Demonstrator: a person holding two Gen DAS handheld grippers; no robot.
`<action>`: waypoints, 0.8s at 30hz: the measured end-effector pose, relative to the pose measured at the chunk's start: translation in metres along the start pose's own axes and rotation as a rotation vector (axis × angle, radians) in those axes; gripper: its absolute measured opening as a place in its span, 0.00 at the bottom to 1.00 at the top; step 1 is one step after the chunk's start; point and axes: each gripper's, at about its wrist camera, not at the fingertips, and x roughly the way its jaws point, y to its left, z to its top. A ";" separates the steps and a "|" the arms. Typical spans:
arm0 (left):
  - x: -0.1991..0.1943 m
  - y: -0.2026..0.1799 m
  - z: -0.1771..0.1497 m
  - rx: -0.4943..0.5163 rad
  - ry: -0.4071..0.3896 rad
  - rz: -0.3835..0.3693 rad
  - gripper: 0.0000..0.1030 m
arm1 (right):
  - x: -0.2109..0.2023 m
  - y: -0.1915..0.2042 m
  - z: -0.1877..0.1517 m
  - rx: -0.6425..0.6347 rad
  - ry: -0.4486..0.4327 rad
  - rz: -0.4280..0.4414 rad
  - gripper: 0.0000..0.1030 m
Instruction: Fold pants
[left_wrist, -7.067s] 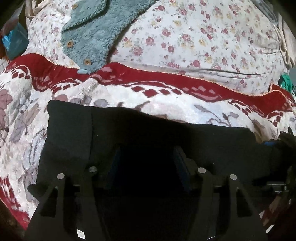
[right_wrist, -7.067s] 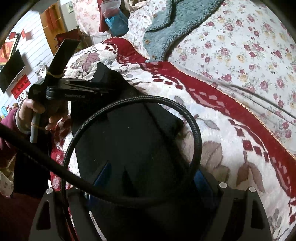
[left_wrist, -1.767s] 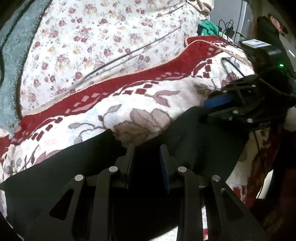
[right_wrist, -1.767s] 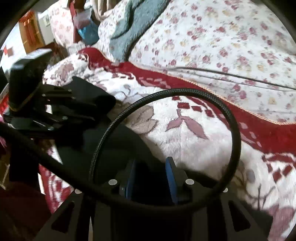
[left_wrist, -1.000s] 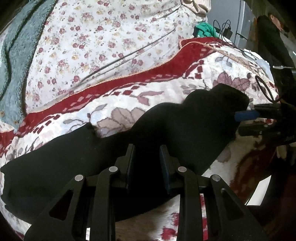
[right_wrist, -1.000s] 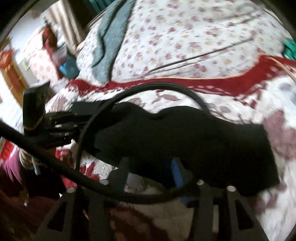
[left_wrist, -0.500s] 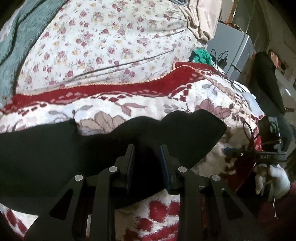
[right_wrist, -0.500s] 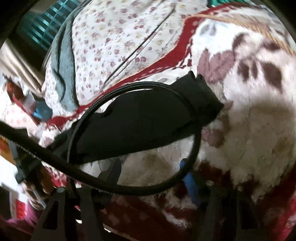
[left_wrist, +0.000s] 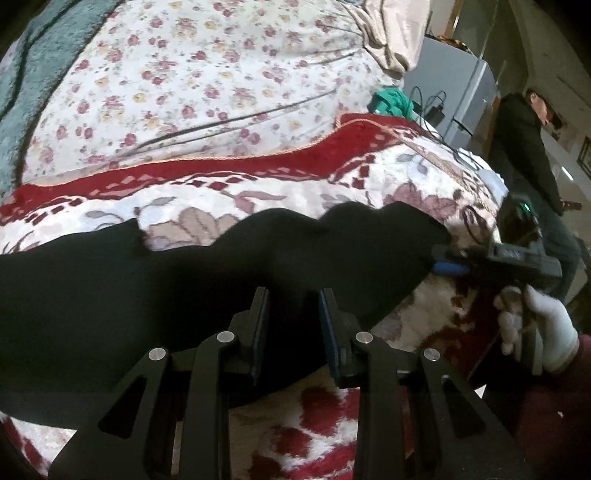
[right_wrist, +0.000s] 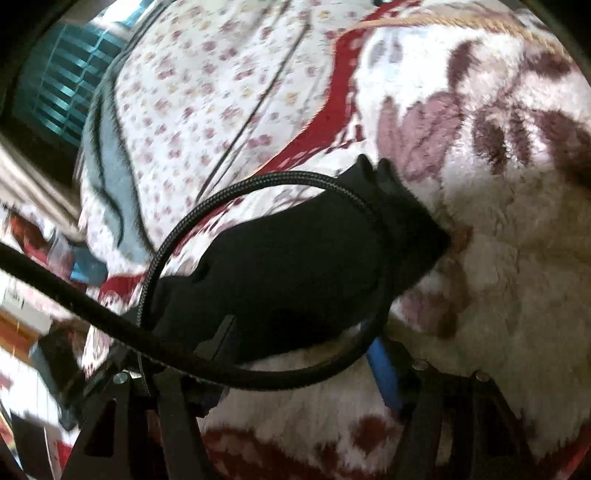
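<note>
My left hand-held gripper (left_wrist: 291, 299) is nearly closed, its pads pinching the black pants (left_wrist: 184, 280), which lie in a long band across the fleece blanket (left_wrist: 258, 192) on the bed. My right hand-held gripper (right_wrist: 303, 332) has just been opening; its jaws stand wide at the pants' near edge without pressing them. A braided cable (right_wrist: 258, 384) loops before it.

Plush red-and-cream blanket (left_wrist: 280, 195) beneath; floral quilt (left_wrist: 192, 81) beyond; teal fleece (left_wrist: 22, 74) at left; bystander (left_wrist: 524, 147) right.
</note>
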 end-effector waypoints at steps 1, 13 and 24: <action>0.002 -0.002 -0.001 0.010 0.003 0.004 0.26 | 0.002 0.000 0.002 0.014 -0.013 -0.009 0.63; 0.022 -0.022 0.017 0.022 0.029 -0.063 0.26 | 0.020 -0.004 0.017 0.046 -0.068 -0.005 0.17; 0.085 -0.077 0.030 0.031 0.153 -0.176 0.26 | -0.025 0.018 0.013 -0.135 -0.129 -0.017 0.11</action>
